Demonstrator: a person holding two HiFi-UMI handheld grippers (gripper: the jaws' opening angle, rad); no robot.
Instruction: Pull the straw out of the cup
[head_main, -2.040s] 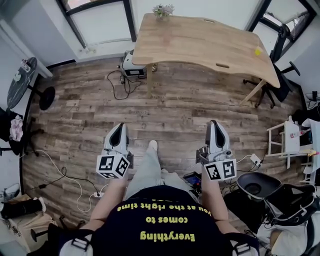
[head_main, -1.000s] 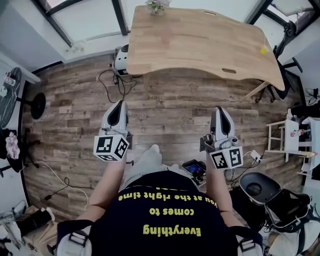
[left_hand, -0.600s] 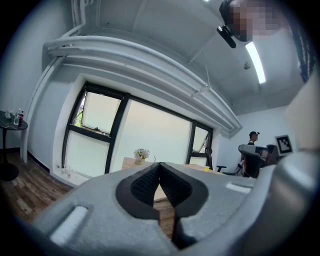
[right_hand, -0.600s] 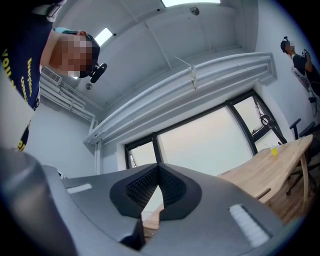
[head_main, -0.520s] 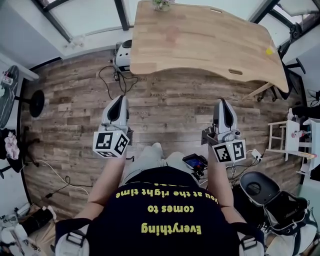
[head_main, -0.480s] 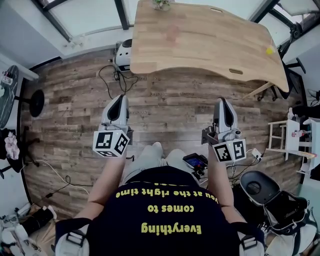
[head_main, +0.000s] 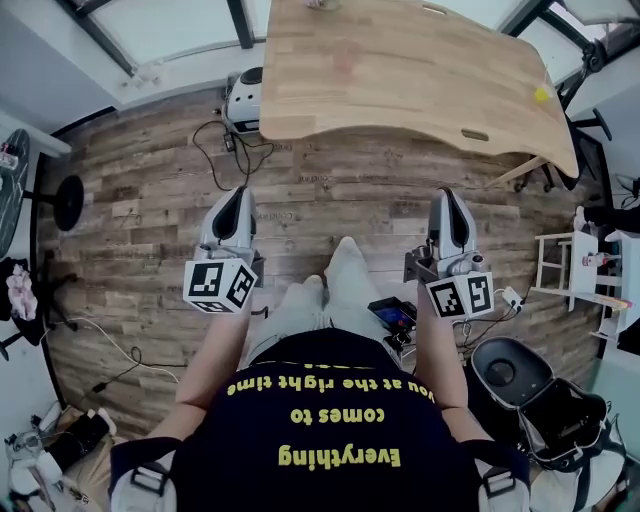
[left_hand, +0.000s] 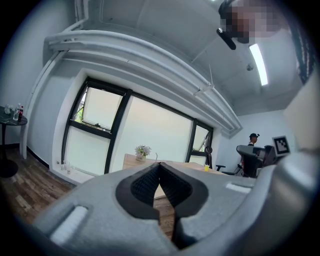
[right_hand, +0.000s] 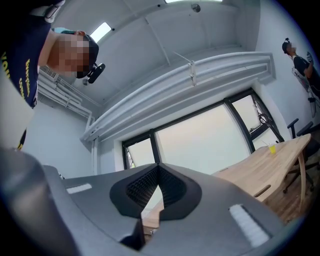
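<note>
Left gripper (head_main: 237, 196) closed, right gripper (head_main: 447, 198) closed, one wooden table (head_main: 400, 80)

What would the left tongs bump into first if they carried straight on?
Probably the wooden table, which sits right behind the shut left tongs in their own view; nothing shows between. Depth is unclear.

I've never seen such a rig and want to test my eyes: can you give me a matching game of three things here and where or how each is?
Things:
1 left gripper
2 yellow cup
3 flowers

Descriptions:
A on the wooden table, left part, far side
B jaws together, nothing between them
C near the table's right end in the head view

Pairs: 1-B; 2-C; 3-A
</note>
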